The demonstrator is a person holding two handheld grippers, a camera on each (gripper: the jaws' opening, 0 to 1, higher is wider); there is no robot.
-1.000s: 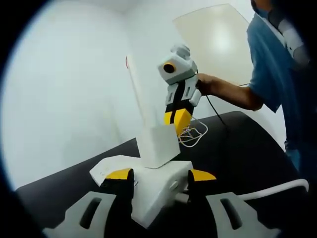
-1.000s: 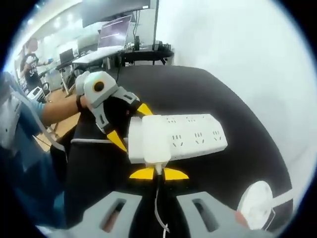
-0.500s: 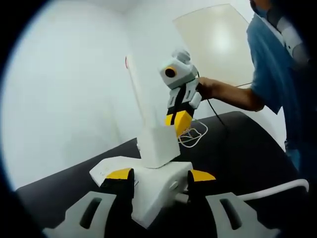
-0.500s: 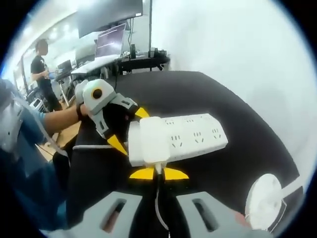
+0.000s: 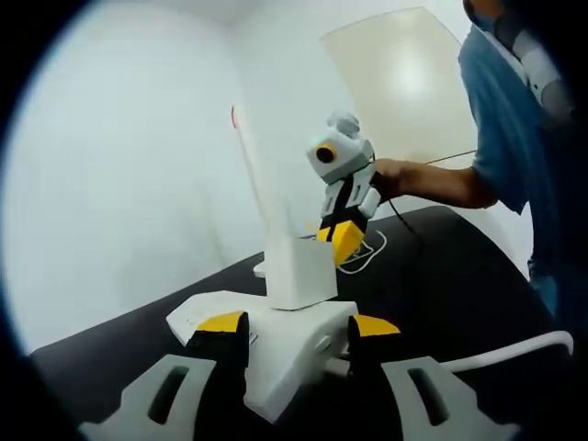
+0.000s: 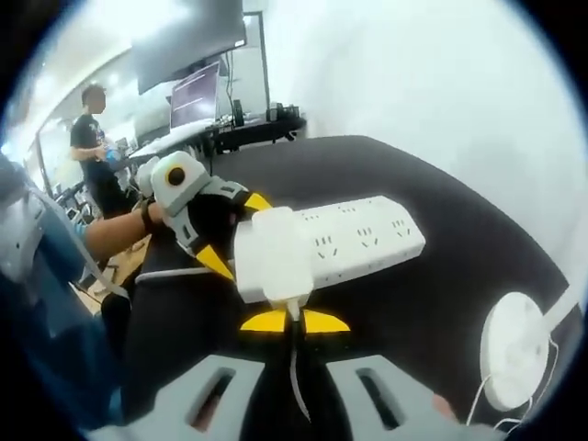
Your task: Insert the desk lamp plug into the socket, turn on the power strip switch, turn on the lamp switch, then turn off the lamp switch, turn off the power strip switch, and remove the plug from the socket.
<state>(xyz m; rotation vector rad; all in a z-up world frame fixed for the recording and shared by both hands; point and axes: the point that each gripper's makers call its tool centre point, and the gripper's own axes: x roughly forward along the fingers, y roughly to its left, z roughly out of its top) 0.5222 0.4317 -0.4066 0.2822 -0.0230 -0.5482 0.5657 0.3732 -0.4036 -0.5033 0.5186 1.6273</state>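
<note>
The white power strip (image 6: 367, 243) lies on the black table (image 6: 432, 303). My left gripper (image 5: 296, 323) is shut on the strip's near end (image 5: 289, 363), and its yellow fingers (image 6: 217, 263) flank that end in the right gripper view. The lamp's blocky white plug (image 6: 271, 262) sits on the strip next to those fingers. My right gripper (image 6: 295, 322) is shut on the plug's rear, where the thin white cord (image 6: 296, 386) leaves it. From the left gripper view the right gripper (image 5: 342, 241) touches the back of the plug (image 5: 301, 271). The lamp's round white base (image 6: 514, 354) stands at the right.
A person's hand and blue sleeve (image 5: 505, 119) hold the right gripper. Loose white cable (image 5: 367, 246) lies coiled on the table behind the plug, and a thicker white cord (image 5: 514, 351) crosses the near right. Desks with monitors (image 6: 197, 92) and a standing person (image 6: 92, 138) are beyond the table.
The right gripper has shifted right and slightly down in the left gripper view. The right gripper view has tilted, so the strip looks slanted and the lamp base higher. Both grips are unchanged.
</note>
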